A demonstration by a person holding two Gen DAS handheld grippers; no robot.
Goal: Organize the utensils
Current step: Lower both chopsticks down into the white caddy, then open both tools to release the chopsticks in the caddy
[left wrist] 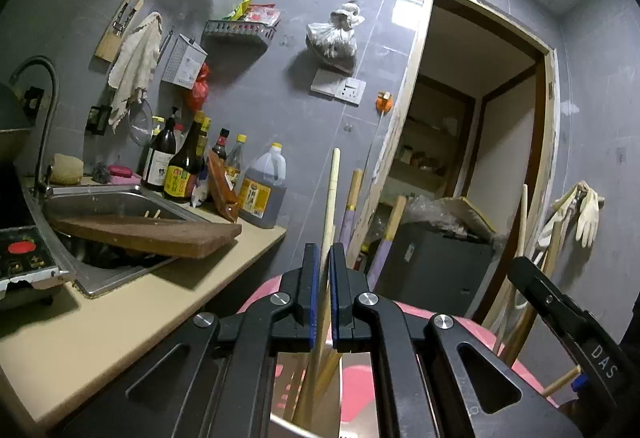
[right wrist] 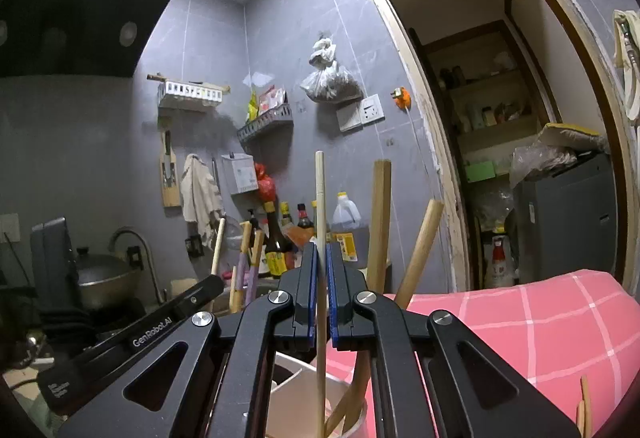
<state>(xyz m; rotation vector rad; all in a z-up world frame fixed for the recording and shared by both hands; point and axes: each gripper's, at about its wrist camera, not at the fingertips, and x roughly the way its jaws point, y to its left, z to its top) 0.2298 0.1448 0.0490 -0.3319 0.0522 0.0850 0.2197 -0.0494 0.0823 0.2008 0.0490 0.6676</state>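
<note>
Both grippers are clamped on chopsticks: the left gripper on one chopstick, the right gripper on a pale chopstick standing in the white holder. Placing seems underway; next, part the jaws once each rests inside.

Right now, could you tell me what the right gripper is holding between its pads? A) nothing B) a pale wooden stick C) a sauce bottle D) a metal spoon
B: the right gripper is shut on a pale wooden stick standing upright over the white holder.
</note>
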